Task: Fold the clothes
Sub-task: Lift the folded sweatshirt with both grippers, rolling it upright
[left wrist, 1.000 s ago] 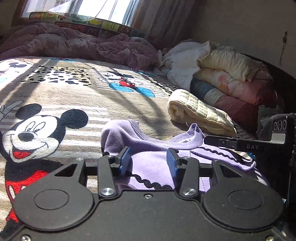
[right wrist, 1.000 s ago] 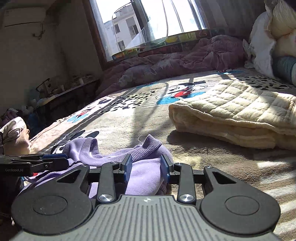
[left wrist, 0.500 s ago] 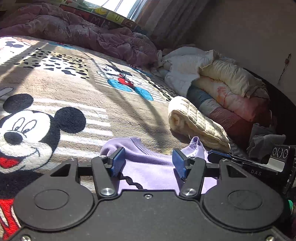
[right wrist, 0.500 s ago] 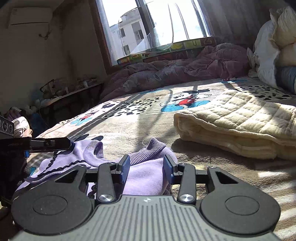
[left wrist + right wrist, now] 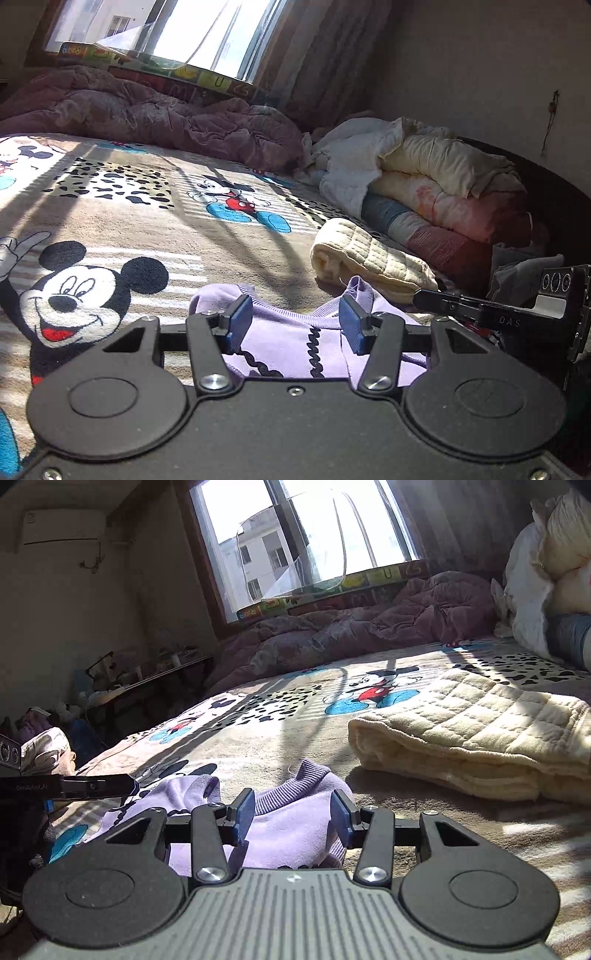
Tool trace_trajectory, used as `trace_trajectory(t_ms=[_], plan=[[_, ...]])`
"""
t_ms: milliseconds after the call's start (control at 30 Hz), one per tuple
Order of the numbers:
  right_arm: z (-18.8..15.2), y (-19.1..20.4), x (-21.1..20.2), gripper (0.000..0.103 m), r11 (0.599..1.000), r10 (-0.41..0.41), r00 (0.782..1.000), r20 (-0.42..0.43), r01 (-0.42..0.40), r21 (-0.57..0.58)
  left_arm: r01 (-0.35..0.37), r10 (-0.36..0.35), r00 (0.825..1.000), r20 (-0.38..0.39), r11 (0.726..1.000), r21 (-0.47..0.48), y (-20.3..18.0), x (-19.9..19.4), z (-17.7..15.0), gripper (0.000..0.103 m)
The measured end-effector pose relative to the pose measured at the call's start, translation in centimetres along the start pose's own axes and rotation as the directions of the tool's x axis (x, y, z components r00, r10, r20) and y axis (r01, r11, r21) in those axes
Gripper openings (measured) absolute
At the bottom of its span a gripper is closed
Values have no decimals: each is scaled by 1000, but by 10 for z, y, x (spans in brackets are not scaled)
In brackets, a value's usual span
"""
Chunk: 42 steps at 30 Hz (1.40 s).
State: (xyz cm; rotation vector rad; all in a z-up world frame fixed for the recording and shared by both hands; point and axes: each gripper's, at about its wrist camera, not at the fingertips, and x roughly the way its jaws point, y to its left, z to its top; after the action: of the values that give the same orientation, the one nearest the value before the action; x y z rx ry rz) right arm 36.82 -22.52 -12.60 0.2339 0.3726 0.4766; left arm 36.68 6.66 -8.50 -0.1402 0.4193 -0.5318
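Note:
A lilac sweater (image 5: 284, 343) with black wavy trim lies crumpled on the Mickey Mouse bedspread (image 5: 122, 218), its ribbed collar facing away. My left gripper (image 5: 295, 326) hovers just over it, open, with the collar area showing between the blue pads (image 5: 238, 325). My right gripper (image 5: 291, 814) stands open over the sweater (image 5: 291, 823) on the other side, near a ribbed edge. Nothing is pinched in either one. Each gripper shows in the other's view: the right gripper (image 5: 476, 308) at the right edge, the left gripper (image 5: 88, 786) at the left edge.
A folded cream quilted blanket (image 5: 472, 738) lies just right of the sweater. Rolled quilts (image 5: 443, 192) are stacked along the right wall. A mauve duvet (image 5: 166, 118) is bunched under the window. A cluttered low table (image 5: 147, 679) stands left of the bed.
Both grippers have spread their fingers wider over the sweater. The left gripper tipped down and came back up; the right one rose a little.

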Motion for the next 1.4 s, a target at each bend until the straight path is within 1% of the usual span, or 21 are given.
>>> trace_trajectory(t_ms=[67, 100, 167, 233, 300, 367, 400, 467, 533, 600, 667, 700, 800, 833, 967, 1000, 1067, 1100, 1233, 1300, 1400], plan=[[1, 15, -22, 47, 998, 46, 999, 22, -45, -43, -29, 29, 1000, 2, 996, 84, -20, -14, -7, 53], [1, 22, -33, 46, 996, 68, 997, 29, -66, -67, -28, 28, 1000, -5, 995, 92, -25, -17, -13, 57], [-11, 38, -43, 46, 987, 77, 997, -15, -78, -139, -15, 18, 999, -47, 998, 68, -28, -13, -29, 59], [-24, 45, -34, 48, 984, 37, 994, -106, -55, -170, -75, 95, 986, -138, 987, 141, -30, 10, -52, 64], [-30, 47, -27, 49, 986, 7, 990, -141, -30, -163, -74, 84, 989, -125, 994, 86, -24, 5, -50, 64], [-35, 49, -22, 48, 987, -19, 985, -171, -8, -157, -75, 77, 995, -62, 996, 44, -21, -13, -41, 62], [-31, 52, -34, 48, 987, 1, 991, -137, -23, -159, -75, 75, 997, -31, 997, -1, -16, -22, -38, 64], [-22, 49, -51, 50, 993, 21, 997, -75, -29, -113, -78, 77, 997, -14, 985, -155, 1, -28, -36, 65], [-18, 33, -52, 64, 999, -10, 997, -74, 13, 44, -79, 81, 997, -5, 947, -313, 20, -30, -36, 72], [-21, 13, -48, 67, 975, -34, 994, -101, 55, 213, -75, 71, 997, -24, 895, -439, 34, -27, -38, 77], [-30, 0, -40, 67, 949, -43, 988, -151, 88, 303, -70, 39, 997, -68, 838, -541, 47, -19, -43, 80], [-34, -3, -37, 69, 939, -33, 985, -169, 88, 333, -76, 28, 995, -93, 818, -570, 50, -15, -46, 81], [-47, -14, -25, 79, 895, 12, 976, -216, 86, 437, -108, 13, 987, -159, 787, -607, 54, -2, -52, 81], [-50, -16, -21, 81, 879, 29, 976, -214, 77, 471, -106, 6, 987, -163, 783, -613, 55, 1, -53, 81], [-53, -20, -10, 81, 864, 59, 979, -197, 49, 501, -57, -54, 987, -154, 772, -634, 52, 18, -52, 81], [-54, -20, -8, 81, 861, 67, 979, -193, 41, 507, -56, -53, 987, -152, 775, -629, 48, 21, -53, 81], [-56, -20, -3, 71, 855, 82, 979, -185, 26, 518, -61, -41, 988, -151, 792, -608, 40, 25, -53, 79], [-57, -20, -1, 65, 851, 90, 980, -180, 19, 524, -49, -50, 989, -141, 783, -620, 38, 25, -55, 75], [-60, -20, 8, 53, 836, 120, 979, -162, -12, 549, 12, -118, 988, -98, 695, -719, 39, 16, -64, 58], [-63, -21, -2, 49, 795, 148, 978, -149, -28, 606, 12, -129, 987, -95, 647, -762, 35, 5, -70, 51], [-66, -22, -16, 45, 725, 186, 975, -125, -51, 686, 6, -143, 985, -98, 593, -806, 26, -25, -78, 49]])
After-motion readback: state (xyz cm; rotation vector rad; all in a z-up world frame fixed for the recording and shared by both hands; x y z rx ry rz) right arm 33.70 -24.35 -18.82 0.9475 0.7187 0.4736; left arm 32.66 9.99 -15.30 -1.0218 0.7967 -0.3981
